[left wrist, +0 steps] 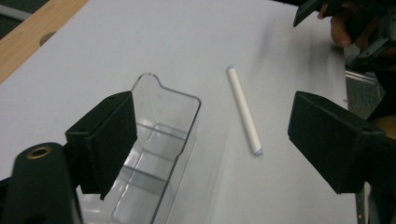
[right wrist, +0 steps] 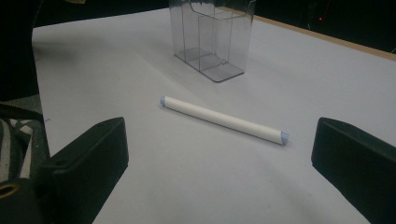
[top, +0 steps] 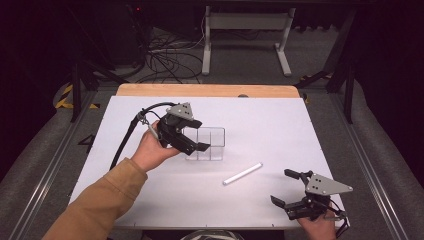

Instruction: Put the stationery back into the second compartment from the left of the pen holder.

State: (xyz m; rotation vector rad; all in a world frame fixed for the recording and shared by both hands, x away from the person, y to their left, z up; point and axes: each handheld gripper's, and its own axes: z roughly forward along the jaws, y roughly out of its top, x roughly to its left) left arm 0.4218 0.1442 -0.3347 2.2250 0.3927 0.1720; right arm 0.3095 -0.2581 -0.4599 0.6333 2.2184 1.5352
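Clear plastic organiser (top: 206,144) stands upright near the middle of the white table (top: 280,120), slightly toward its left edge; thin rigid walls, inner dividers, one notched corner. Left gripper (top: 196,134) sits just beside its left wall, jaws wide, nothing between them. Judged step: organiser just set down, left hand clearing. White marker (top: 243,173), smooth cylinder with pale blue end caps, lies flat between organiser and near right corner. Right gripper (top: 286,188) hovers at that corner, jaws wide, empty, aimed at the marker. Next move likely: close across its middle, lift, drop into a compartment.
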